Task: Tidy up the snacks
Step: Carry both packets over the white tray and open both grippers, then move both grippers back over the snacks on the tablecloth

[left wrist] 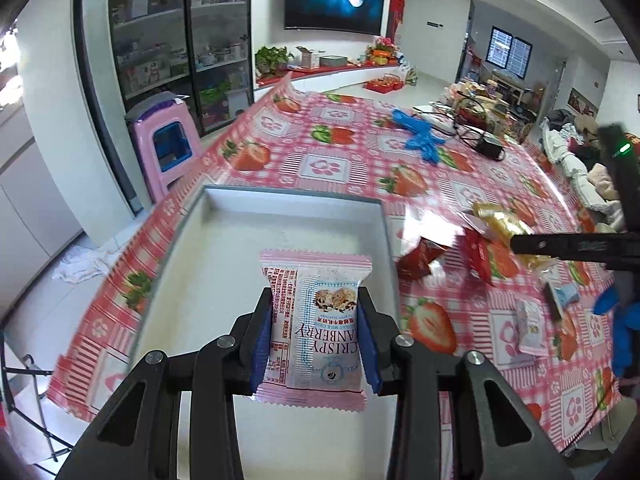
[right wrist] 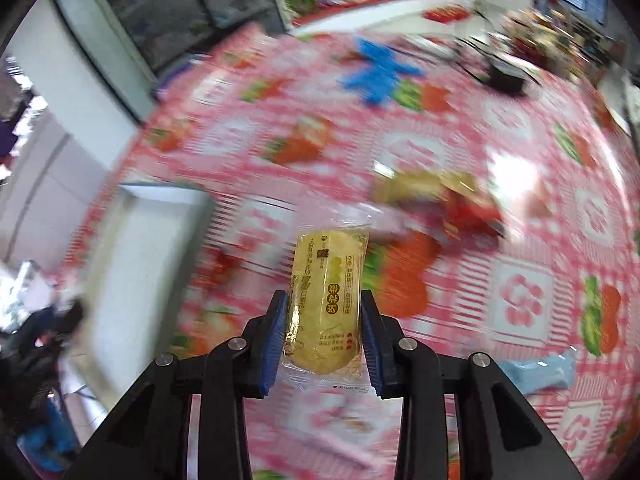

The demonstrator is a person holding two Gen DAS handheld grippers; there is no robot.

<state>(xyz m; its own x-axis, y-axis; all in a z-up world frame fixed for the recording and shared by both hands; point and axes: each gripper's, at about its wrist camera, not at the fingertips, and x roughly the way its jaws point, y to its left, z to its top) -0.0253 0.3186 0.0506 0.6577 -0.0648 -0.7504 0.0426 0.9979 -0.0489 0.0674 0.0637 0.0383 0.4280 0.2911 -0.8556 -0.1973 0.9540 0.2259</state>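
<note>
In the left wrist view, the left hand-held gripper (left wrist: 316, 334) was clamped on a pink packet (left wrist: 314, 328) printed "CRISPY", with both blue pads pressed against its sides. The packet was held over a white tray (left wrist: 216, 248), which lay on the desk (left wrist: 320, 168) under a pink strawberry-print cloth. At 3 o'clock of the tray, a heap of snacks (left wrist: 486, 248) in red and gold wrappers was seen, with a small pink-white packet (left wrist: 530, 326) at 5 o'clock of the heap. The dark fingers of the right hand-held gripper (left wrist: 576, 246) were seen across the heap at the frame's right edge, beside a blue-gloved hand (left wrist: 620, 320). A blue glove (left wrist: 420, 138) lay on the cloth at 12 o'clock, well apart from the tray.

In the right wrist view, which was strongly blurred, the right hand-held gripper (right wrist: 324, 338) was narrowed onto a yellow packet (right wrist: 326, 300) in clear wrap, the pads touching its 2 long sides. The packet was held above the cloth, with the tray (right wrist: 140, 260) at 9 o'clock and the remaining snacks (right wrist: 440, 200) at 1 o'clock. The blue glove (right wrist: 378, 72) was seen at 12 o'clock.
</note>
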